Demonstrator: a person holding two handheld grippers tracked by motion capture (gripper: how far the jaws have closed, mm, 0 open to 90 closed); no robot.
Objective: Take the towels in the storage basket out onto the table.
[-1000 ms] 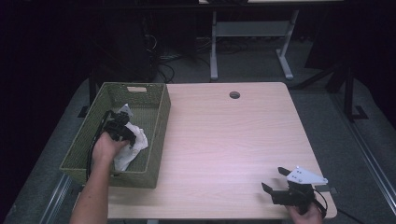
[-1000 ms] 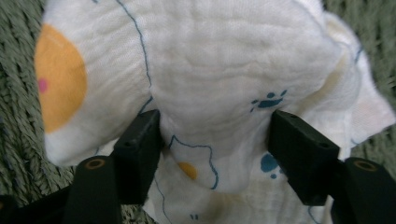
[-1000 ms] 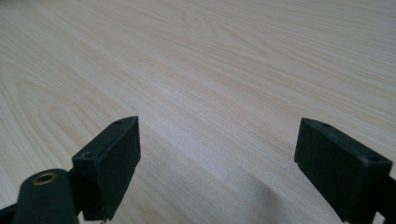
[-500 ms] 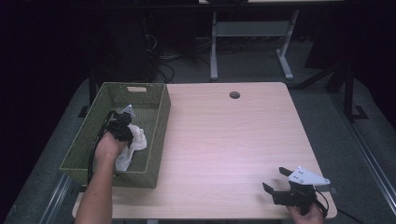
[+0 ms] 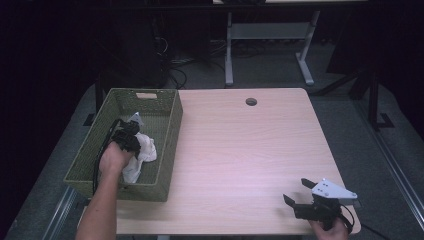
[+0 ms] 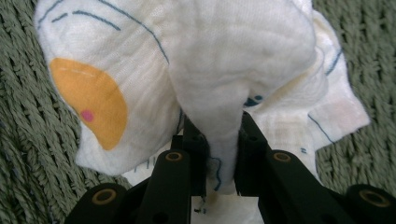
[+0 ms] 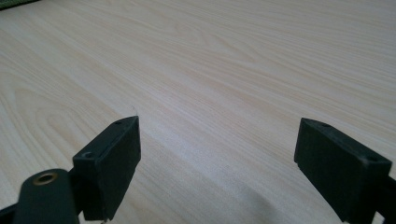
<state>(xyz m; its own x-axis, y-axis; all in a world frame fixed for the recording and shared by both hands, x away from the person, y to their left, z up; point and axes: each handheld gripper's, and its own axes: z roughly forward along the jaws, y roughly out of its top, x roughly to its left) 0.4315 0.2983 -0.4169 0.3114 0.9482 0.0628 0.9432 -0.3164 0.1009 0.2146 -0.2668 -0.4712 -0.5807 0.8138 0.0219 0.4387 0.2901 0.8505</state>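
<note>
1. Left gripper (image 5: 131, 136), held in the person's left hand (image 5: 114, 159), reaches down inside a green woven rectangular basket (image 5: 169, 131) at the left edge of a pale wooden table (image 5: 240, 150); its jaws have just been closing, and they now pinch a raised fold of a white crumpled cloth printed with thin blue lines and an orange patch (image 6: 196, 70)

2. In the left gripper view the cloth bunches up directly ahead of the jaws, with the orange patch up and to their left; loose corners spread beyond the jaws on the basket's woven floor (image 6: 28, 140)

3. Right gripper (image 5: 301, 192) rests low over bare table at the near right corner, well apart from the basket; its jaws stand wide with nothing between them

4. Likely risks: the grip takes only a narrow ridge of soft fabric, so a quick lift could let it slide out; trailing corners could catch on the rough weave or drag against the basket wall; a snag might tip or shift the light basket, since no gripper steadies it

5. The basket holds the cloth; I cannot tell whether anything lies beneath it
</note>
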